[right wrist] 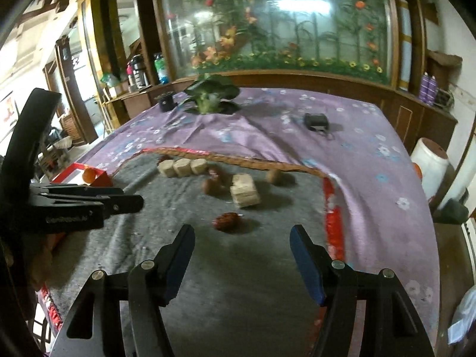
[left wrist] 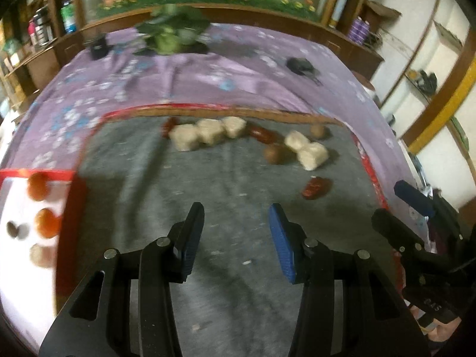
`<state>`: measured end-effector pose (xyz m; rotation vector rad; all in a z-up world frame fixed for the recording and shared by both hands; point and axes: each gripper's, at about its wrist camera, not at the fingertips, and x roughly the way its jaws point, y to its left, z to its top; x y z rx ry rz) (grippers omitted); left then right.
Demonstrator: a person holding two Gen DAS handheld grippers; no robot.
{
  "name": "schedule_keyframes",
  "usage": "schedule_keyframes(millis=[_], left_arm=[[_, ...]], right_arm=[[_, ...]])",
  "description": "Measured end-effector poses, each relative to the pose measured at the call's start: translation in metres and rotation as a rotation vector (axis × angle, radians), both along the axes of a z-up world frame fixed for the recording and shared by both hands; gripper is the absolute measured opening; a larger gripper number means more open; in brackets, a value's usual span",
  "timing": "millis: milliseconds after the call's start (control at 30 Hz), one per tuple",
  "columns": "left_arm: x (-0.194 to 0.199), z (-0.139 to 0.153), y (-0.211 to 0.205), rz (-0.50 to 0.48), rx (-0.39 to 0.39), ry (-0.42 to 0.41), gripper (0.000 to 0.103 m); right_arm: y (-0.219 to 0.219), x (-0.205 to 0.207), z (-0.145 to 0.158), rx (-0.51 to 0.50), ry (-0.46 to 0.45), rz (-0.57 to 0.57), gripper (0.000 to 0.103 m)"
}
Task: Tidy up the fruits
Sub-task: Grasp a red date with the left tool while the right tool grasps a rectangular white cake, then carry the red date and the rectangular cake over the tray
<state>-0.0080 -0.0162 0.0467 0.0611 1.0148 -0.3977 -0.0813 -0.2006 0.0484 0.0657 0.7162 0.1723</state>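
Note:
My left gripper is open and empty above the grey mat. My right gripper is open and empty, just short of a wrinkled red date, which also shows in the left wrist view. Farther on the mat lie several pale beige blocks, brown round fruits and another red date. A red-rimmed white tray at the left holds two orange fruits, a dark fruit and a pale one.
The mat lies on a purple flowered cloth. At the far side stand a leafy green plant, a black cup and a small dark object. The right gripper shows at the right edge of the left wrist view.

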Motion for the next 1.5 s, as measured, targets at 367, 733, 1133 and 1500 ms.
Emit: schedule_keyframes(millis=[367,733,1133,1500], left_arm=[[0.013,-0.031,-0.081,-0.194,0.053,0.042,0.044],[0.023,-0.034,-0.076,-0.193,0.07,-0.005,0.021],[0.013,-0.017,-0.009,-0.052,0.059,-0.027,0.021],[0.004,-0.01,0.016,0.0,0.032,-0.031,0.021]], right_arm=[[-0.049,0.005,-0.009,0.065,0.027,-0.097,0.065],[-0.04,0.024,-0.009,0.09,0.022,-0.04,0.065],[0.007,0.093,-0.031,-0.058,0.106,0.151,0.054],[0.012,0.074,-0.026,-0.058,0.109,0.14,0.027]])
